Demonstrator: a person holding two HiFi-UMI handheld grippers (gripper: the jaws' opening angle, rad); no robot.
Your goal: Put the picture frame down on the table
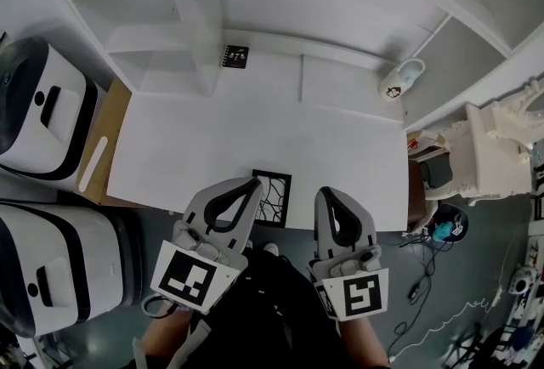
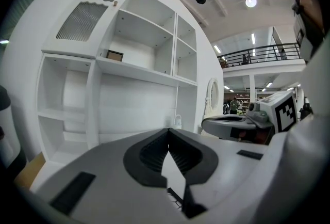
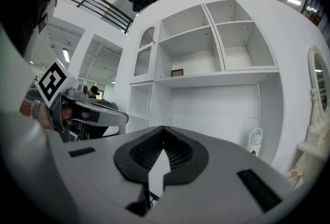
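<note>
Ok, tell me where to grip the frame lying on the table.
Probably its near rail, from the person's side. The frame lies flat at the near edge of the table, so that thin black rim is the likeliest place for jaws to bite.

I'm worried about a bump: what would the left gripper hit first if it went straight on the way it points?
The left gripper, jaws shut, has open air over the table, then likely the shelf unit's back panel; the bottle sits near that line, depth unclear.
</note>
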